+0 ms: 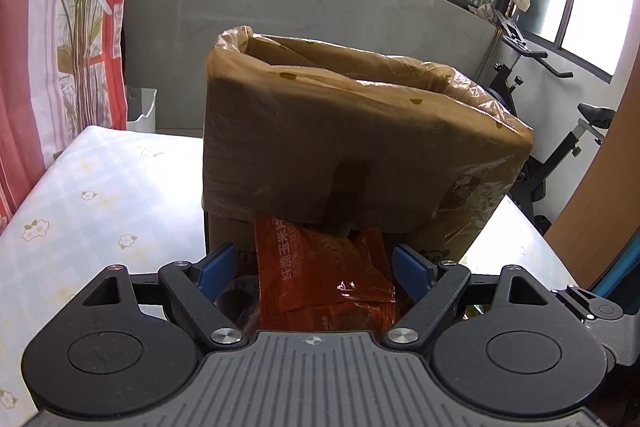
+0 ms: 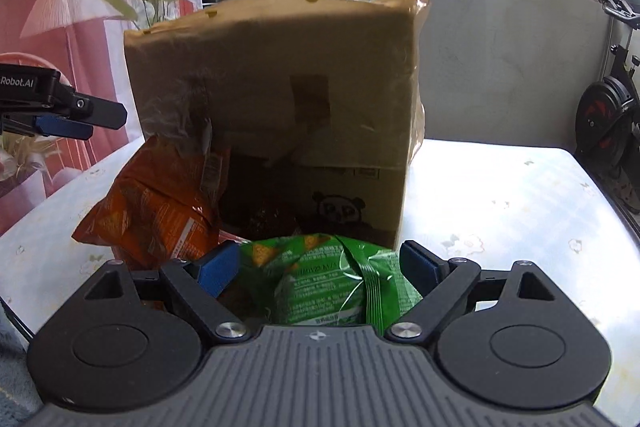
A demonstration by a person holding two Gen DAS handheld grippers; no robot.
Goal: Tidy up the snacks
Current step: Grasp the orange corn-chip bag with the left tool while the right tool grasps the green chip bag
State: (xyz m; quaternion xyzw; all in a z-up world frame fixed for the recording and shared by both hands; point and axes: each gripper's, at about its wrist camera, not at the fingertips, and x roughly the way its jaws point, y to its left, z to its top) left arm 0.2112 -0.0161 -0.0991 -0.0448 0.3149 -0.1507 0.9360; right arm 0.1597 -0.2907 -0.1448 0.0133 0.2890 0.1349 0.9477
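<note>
1. A cardboard box (image 1: 360, 147), lined with a thin plastic bag (image 1: 472, 83) folded over its rim, stood upright on a table covered with a pale floral cloth (image 1: 100, 195). A panda print showed low on the box face in the right wrist view.

2. The left gripper (image 1: 316, 263) stood with its jaws wide apart. An orange-red snack packet (image 1: 324, 275) lay between the blue pads (image 1: 218, 263), close against the foot of the box — neither pad was seen pressing on it.

3. The right gripper (image 2: 320, 263) likewise stood wide. A green snack packet (image 2: 340, 279) lay between its pads, just in front of the box; whether the left pad touched the packet could not be told.

4. An orange snack packet (image 2: 156, 211) leaned against the lower left of the box in the right wrist view, beside the green one.

5. The left gripper's fingertips appeared at the left edge of the right wrist view, above the table and apart from the packets.

6. Surroundings — a red patterned curtain (image 1: 24, 67), windows behind, and an exercise bike (image 1: 560, 147) to the right of the table.
</note>
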